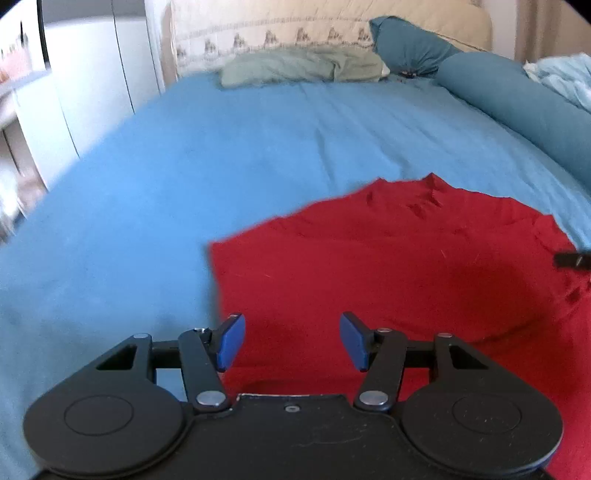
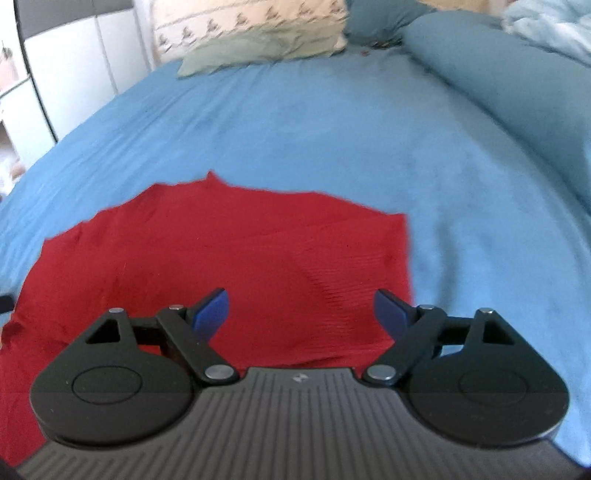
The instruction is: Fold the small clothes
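A red garment [image 1: 388, 266] lies spread flat on the blue bedsheet [image 1: 166, 184], its near part reaching under both grippers. In the left wrist view my left gripper [image 1: 291, 341] hovers over the garment's left edge, jaws apart, nothing between the blue pads [image 1: 231, 343]. At the right edge of that view a dark tip of the other gripper [image 1: 572, 259] shows over the cloth. In the right wrist view the same red garment [image 2: 221, 266] fills the lower left, and my right gripper [image 2: 301, 314] stands wide open above its right side, holding nothing.
Along the bed's right side lies a long teal bolster [image 1: 517, 103], with a light blue crumpled blanket [image 1: 565, 79] behind it. A pale green cloth [image 1: 295, 68] and a beige quilted headboard [image 1: 295, 29] are at the far end. White cabinets [image 1: 92, 74] stand left of the bed.
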Demonstrator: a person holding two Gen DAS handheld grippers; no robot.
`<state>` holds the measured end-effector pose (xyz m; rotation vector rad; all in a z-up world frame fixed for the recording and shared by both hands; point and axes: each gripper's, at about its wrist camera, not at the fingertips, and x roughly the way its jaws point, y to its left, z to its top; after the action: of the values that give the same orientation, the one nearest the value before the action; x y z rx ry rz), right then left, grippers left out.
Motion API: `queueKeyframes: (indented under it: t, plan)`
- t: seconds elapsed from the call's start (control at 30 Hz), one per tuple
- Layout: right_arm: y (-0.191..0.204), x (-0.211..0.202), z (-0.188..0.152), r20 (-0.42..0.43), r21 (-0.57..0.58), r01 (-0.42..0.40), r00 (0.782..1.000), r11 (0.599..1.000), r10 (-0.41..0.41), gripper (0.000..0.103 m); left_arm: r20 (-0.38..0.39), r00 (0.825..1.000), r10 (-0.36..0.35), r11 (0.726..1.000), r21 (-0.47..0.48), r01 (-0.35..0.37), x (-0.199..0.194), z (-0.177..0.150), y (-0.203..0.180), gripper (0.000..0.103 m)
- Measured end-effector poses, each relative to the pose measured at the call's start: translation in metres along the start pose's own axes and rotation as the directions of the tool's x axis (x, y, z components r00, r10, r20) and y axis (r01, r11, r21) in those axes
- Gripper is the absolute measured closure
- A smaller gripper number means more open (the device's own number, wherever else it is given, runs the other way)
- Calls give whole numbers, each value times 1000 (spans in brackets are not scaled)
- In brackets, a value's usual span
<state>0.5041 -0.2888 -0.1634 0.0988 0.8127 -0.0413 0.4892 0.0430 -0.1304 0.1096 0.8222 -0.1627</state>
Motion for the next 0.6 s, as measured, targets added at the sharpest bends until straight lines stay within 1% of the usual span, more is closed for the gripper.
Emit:
queueKeyframes:
  t: [0.03,0.1,0.17,0.23,0.3,0.33,0.37,0.4,0.43,0.5,0.6]
  plan:
    - [-2,7,-2,-22,4,2,1000,1000,-2,2,-36,999,-7,1000,-22,6,11,-2,1,41]
    - [-9,18,-10,-76,44,21,997,999,-18,2,-113,994,-1,997,-73,-7,25,-12,4,40]
    - [-15,13,-20,-48,49,18,999,999,-16,2,-83,996,-18,994,-109,9,19,-23,10,40]
    - [-13,10,-22,-55,14,18,998,1000,-17,2,-96,995,-18,995,-100,8,14,-24,10,41]
    - [-12,7,-15,-67,2,10,998,1000,-10,2,-97,995,-9,995,-95,-1,5,-16,11,45]
    - [-15,1,-14,-53,5,0,999,1000,1,2,-68,998,-7,996,-94,0,0,-9,11,45]
    - [-14,-4,-8,-24,7,-16,1000,1000,16,2,-35,999,-6,996,-89,3,-4,-3,12,40]
    - [-15,-5,-1,-5,6,-21,1000,1000,21,1,-5,1000,1,997,-82,-1,-6,5,14,31]
    - [-14,-4,6,9,4,-28,1000,1000,28,1,19,1000,10,997,-78,-8,-4,15,17,28]
    - [-12,3,16,20,14,-41,999,999,41,1,36,999,8,997,-78,-5,12,33,23,28]
    - [-16,20,22,11,72,-52,999,996,51,1,-16,1000,-19,996,-86,17,61,50,31,28]
